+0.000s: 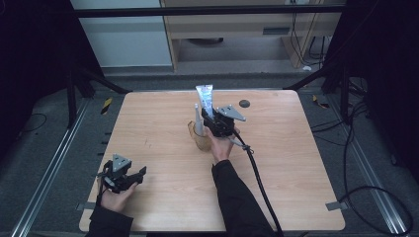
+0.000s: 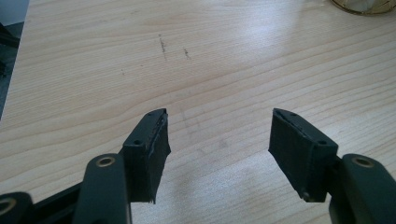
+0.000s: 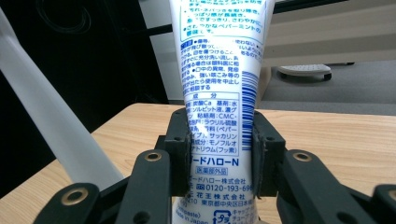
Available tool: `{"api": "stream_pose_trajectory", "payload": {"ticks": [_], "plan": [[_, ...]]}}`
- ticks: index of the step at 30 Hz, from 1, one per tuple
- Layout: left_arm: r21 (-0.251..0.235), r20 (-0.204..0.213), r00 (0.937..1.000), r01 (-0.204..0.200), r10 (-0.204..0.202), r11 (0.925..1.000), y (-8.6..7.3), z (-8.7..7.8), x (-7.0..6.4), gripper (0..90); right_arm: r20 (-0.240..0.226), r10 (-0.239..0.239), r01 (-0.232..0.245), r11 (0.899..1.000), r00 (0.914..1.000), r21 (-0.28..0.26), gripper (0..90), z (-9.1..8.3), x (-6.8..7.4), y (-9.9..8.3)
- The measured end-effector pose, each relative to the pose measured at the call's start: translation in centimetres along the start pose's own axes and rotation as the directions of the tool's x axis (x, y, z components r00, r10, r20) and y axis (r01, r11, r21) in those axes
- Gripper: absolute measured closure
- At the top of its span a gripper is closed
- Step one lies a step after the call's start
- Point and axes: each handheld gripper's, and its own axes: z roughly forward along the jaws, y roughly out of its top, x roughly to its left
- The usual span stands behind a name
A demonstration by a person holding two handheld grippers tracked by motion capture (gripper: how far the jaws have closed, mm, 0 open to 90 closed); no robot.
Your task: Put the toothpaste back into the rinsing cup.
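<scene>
The right gripper was clamped on the toothpaste tube above the cup; squeezing risked tipping it. Left gripper jaws stood apart over the desk.

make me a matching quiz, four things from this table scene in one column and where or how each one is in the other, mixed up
Things:
1. toothpaste tube
2. left hand-held gripper
3. amber cup
4. toothbrush

Place or state:
A. open, over bare wood near the table's front left corner
B. mid-table, transparent, holding upright items
C. clamped between the jaws of the right hand-held gripper
D. standing in the cup, white, left of the tube

Pairs: 1-C, 2-A, 3-B, 4-D
</scene>
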Motion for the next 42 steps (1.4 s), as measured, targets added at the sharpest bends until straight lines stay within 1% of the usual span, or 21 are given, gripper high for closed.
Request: {"api": "stream_pose_trajectory", "payload": {"ticks": [8,13,18,20,29,35,42], "plan": [[0.000,-0.001,1.0000,-0.001,0.001,1.0000,0.01,0.03,-0.07,36.8,-0.009,-0.006,0.007,1.000,0.9999,0.027,64.8,0.15,0.07,-0.60],[0.001,-0.002,1.0000,-0.001,0.001,1.0000,0.00,0.04,-0.03,36.8,-0.014,-0.008,0.009,0.998,0.9999,0.058,63.8,0.23,-0.07,-0.80],[0.001,-0.002,1.0000,-0.002,0.002,1.0000,0.01,0.02,-0.04,36.8,-0.019,-0.006,0.007,0.998,0.9998,0.062,62.9,0.18,-0.11,-0.91],[0.001,-0.002,1.0000,-0.001,0.001,1.0000,0.00,0.04,-0.04,36.8,-0.023,-0.014,0.016,0.998,0.9996,0.066,62.4,0.10,-0.10,-0.93],[0.002,-0.002,1.0000,-0.001,0.001,1.0000,0.00,0.03,-0.02,36.8,-0.035,-0.017,0.020,0.996,0.9992,0.085,61.3,-0.03,-0.14,-0.95],[0.003,-0.002,1.0000,0.000,0.000,1.0000,-0.01,0.04,0.00,36.8,-0.046,-0.010,0.014,0.997,0.9989,0.078,61.7,-0.19,-0.33,-0.85],[0.002,-0.003,1.0000,0.001,-0.001,1.0000,0.00,0.04,0.02,36.7,-0.050,-0.020,0.023,0.998,0.9985,0.051,62.3,-0.32,-0.49,-0.72]]}}
